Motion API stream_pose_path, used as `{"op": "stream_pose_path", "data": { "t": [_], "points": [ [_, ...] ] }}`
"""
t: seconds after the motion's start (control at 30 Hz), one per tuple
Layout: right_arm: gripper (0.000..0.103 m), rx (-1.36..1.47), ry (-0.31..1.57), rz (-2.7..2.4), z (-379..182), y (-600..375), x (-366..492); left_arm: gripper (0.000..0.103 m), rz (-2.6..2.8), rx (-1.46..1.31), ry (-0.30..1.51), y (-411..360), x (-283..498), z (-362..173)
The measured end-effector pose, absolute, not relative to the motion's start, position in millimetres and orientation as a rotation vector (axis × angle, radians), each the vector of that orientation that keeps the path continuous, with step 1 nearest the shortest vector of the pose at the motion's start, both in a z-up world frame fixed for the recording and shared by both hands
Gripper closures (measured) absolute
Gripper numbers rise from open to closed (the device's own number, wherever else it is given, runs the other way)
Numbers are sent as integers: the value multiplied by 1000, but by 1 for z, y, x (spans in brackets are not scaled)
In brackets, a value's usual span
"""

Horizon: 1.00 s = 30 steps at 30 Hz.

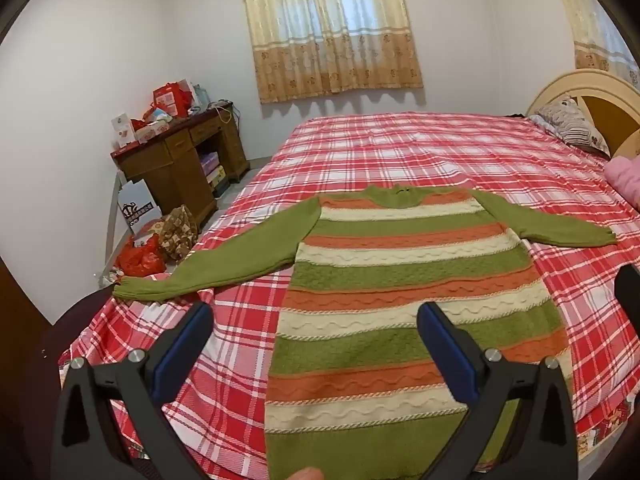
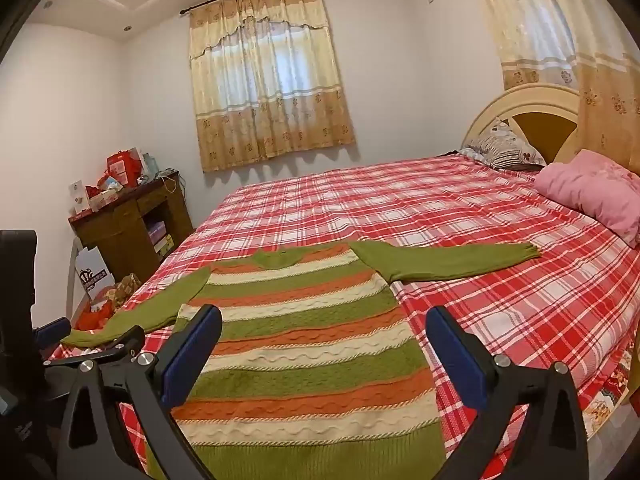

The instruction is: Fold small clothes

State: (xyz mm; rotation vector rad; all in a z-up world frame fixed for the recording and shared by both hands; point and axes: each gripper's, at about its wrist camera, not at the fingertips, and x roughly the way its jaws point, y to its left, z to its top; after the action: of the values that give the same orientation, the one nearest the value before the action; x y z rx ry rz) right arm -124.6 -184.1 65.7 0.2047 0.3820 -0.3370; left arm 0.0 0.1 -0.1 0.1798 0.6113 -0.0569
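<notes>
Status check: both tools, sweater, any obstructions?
Left tool open, empty, above the hem. Right tool open, empty. Sweater flat on bed, sleeves spread, unfolded. Pink pillow by headboard, well apart from the sweater.

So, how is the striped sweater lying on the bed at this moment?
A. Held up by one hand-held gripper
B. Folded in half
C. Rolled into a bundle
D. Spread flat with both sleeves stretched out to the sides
D: the striped sweater lies flat on the bed, with both green sleeves out sideways.

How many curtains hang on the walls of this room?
2. One curtain covers the window on the far wall; another curtain hangs at right, by the headboard. Others may be hidden.
</notes>
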Motion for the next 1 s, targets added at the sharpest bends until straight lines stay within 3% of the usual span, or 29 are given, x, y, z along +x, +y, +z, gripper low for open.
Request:
{"op": "stream_pose_path", "data": {
  "t": [1.0],
  "points": [
    [1, 216, 396, -332, 61, -180, -124, 0, -77, 156, 625, 6, 0, -6]
  ]
}}
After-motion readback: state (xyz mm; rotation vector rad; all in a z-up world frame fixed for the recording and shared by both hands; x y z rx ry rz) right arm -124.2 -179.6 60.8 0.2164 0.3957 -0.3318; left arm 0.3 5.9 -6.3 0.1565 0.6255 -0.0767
